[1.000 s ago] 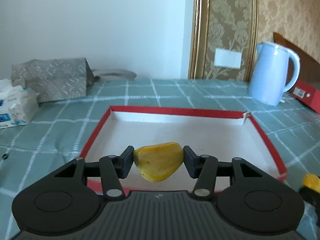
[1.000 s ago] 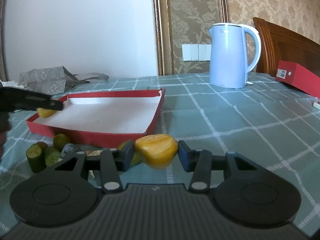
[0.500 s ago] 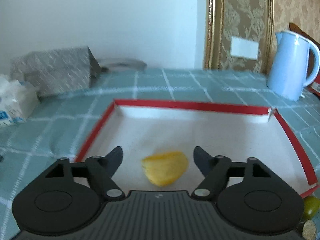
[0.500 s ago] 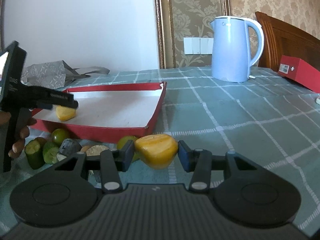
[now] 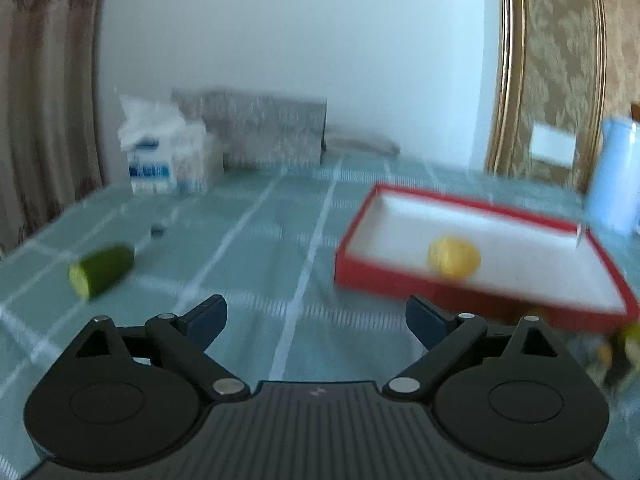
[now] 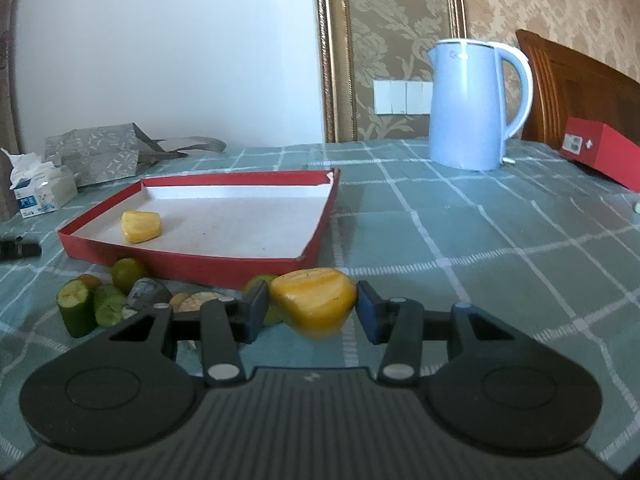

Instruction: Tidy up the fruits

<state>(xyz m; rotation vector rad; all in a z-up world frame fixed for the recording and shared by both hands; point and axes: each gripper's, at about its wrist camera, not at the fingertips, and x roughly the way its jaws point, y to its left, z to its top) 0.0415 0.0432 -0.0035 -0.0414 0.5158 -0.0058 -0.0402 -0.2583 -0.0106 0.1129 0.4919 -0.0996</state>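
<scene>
The left gripper [image 5: 316,316] hangs low over the checked tablecloth [image 5: 248,240], tilted downward, its jaws spread wide and having just been opening, with only bare cloth between them. The right gripper [image 6: 310,310] points down at the same slope over the near edge of the table, its pads clamped on a yellow fruit piece [image 6: 314,302] (held clear of the cloth, as far as the right wrist view shows).

A second yellow piece [image 6: 141,227] lies inside the red tray [image 6: 192,260], near its left front corner, touching the white floor. Just in front of the tray sits a cluster of green fruits [image 6: 128,274] and cut cucumber pieces [image 6: 74,306], partly hidden behind the right gripper's left finger. One cucumber piece [image 5: 100,270] lies alone on the cloth, well left of the tray. A pale blue kettle [image 6: 468,104] stands behind the tray, a tissue pack [image 6: 42,194] and grey bag [image 6: 94,152] at far left, a red box [image 6: 600,152] at right.

The left wrist view is blurred; the objects at its lower right edge cannot be made out, and the kettle there is cut off.
</scene>
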